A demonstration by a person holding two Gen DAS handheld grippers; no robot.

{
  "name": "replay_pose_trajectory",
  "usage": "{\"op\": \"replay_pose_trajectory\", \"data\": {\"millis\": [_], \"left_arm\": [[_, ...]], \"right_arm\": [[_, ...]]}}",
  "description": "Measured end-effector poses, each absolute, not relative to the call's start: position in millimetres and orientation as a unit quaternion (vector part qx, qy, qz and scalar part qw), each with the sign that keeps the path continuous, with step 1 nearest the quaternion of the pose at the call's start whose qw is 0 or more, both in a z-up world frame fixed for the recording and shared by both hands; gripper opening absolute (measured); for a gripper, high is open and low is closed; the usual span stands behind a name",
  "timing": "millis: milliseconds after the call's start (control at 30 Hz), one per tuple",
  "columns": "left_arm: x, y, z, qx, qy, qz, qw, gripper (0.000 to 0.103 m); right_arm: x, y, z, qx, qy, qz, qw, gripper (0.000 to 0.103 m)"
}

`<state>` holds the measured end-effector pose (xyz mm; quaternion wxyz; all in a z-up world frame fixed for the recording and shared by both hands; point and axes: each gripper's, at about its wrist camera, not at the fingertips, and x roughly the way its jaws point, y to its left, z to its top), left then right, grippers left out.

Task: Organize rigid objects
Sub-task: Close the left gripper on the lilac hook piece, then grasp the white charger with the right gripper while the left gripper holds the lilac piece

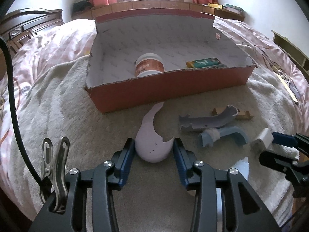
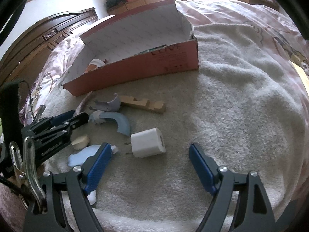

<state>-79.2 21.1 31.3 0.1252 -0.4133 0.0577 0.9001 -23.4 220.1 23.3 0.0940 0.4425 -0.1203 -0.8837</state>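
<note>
My left gripper (image 1: 154,154) has its blue pads against both sides of a lavender broken shell piece (image 1: 150,147), which lies on the cream towel (image 1: 119,127) with its curved tail reaching toward the red cardboard box (image 1: 173,85). The box holds an orange-labelled jar (image 1: 149,65) and a green pack (image 1: 204,62). My right gripper (image 2: 150,166) stands wide open just short of a white cube-shaped block (image 2: 147,145), not touching it. In the right wrist view the left gripper (image 2: 63,121) comes in from the left.
Between box and grippers lie a grey-lavender curved shard (image 2: 108,104), a blue curved piece (image 2: 119,123), a notched wooden piece (image 2: 143,104), a cream disc (image 2: 81,142) and a pale blue piece (image 2: 83,154). A pink bedspread (image 1: 58,44) surrounds the towel.
</note>
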Motion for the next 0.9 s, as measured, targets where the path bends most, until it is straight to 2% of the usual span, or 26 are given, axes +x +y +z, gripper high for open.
{"op": "replay_pose_trajectory", "data": {"millis": [533, 733, 800, 900], "left_arm": [[-48, -33, 22, -0.42, -0.018, 0.905, 0.062, 0.042], [-47, -32, 21, -0.413, -0.016, 0.908, 0.064, 0.042], [-47, -33, 21, -0.412, -0.018, 0.909, 0.065, 0.042], [-46, -32, 21, -0.412, -0.02, 0.909, 0.065, 0.042]], "right_arm": [[-25, 211, 19, 0.442, -0.09, -0.889, 0.077, 0.084], [-29, 206, 21, 0.435, -0.076, -0.895, 0.065, 0.066], [-29, 206, 21, 0.432, -0.074, -0.896, 0.066, 0.054], [-29, 206, 22, 0.43, -0.075, -0.897, 0.073, 0.044]]}}
